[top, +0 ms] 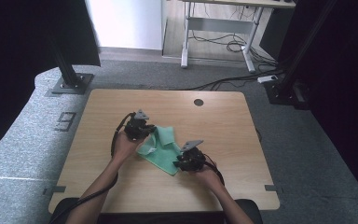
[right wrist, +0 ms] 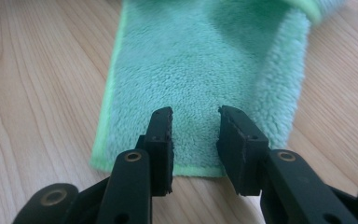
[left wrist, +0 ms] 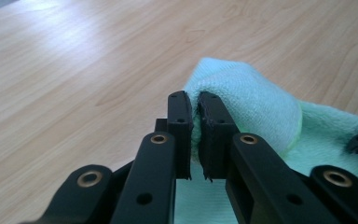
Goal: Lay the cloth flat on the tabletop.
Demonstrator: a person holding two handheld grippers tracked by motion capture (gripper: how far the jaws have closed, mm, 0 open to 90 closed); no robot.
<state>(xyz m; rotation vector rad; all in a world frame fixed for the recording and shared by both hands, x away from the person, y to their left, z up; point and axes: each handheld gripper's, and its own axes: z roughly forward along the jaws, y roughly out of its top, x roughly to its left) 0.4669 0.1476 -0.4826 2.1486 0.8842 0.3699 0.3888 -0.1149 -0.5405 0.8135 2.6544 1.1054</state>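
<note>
While the left gripper pinches a raised fold of the green microfibre cloth mid-surface, the right gripper hovers part-open over its near hem; bare wooden surface surrounds.

Grey carpet, white wall, wooden table, black curtains.

My work surface: light wood-grain table, round grommet hole near its far edge. One green microfibre cloth lies about mid-table, partly folded over itself, nearer the front edge than the far one.
</note>
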